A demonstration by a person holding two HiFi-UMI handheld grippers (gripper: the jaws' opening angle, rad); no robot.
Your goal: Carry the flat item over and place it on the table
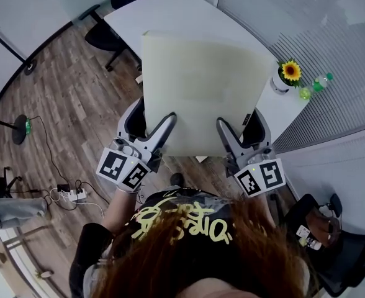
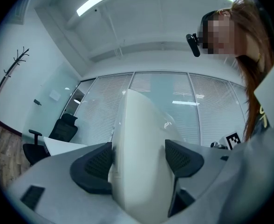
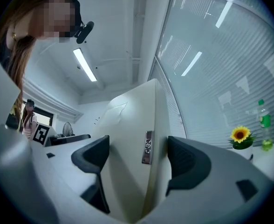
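Note:
A large flat cream panel (image 1: pixel 201 92) is held up in the air over the near end of the white table (image 1: pixel 170 11). My left gripper (image 1: pixel 164 129) is shut on its near edge at the left, and my right gripper (image 1: pixel 227 132) is shut on that edge at the right. In the left gripper view the panel (image 2: pixel 137 125) stands edge-on between the dark pads (image 2: pixel 97 164) of the left gripper (image 2: pixel 138 160). In the right gripper view the panel (image 3: pixel 127 120) fills the right gripper (image 3: pixel 134 160), with a small metal tag (image 3: pixel 147 147) on its edge.
A potted sunflower (image 1: pixel 288 74) and green bottles (image 1: pixel 321 82) stand at the table's right corner, beside the glass wall with blinds. Black office chairs (image 1: pixel 108 36) sit at the table's left, another (image 1: pixel 334 247) at lower right. A power strip (image 1: pixel 77 194) with cables lies on the wood floor.

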